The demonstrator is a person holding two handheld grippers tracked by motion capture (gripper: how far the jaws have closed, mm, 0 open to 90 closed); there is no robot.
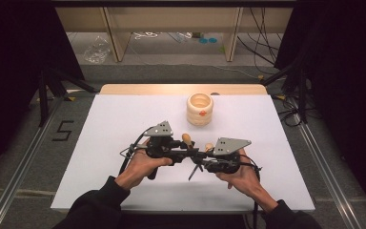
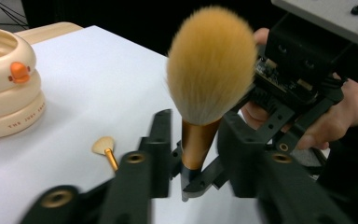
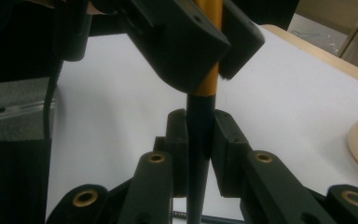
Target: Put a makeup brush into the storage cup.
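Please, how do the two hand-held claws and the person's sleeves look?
Both the left claw and the right claw are black, each with two blocky jaws, brass-coloured pivot rivets, a grey three-cornered plate on top and a black trailing cable. The sleeves are black.

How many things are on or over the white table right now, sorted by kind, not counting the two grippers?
Makeup brushes: 2, the big brush held upright between both grippers, and the small fan brush lying on the table.
Cream ringed holders: 1, the holder with an orange mark, standing at the far side.
Total: 3
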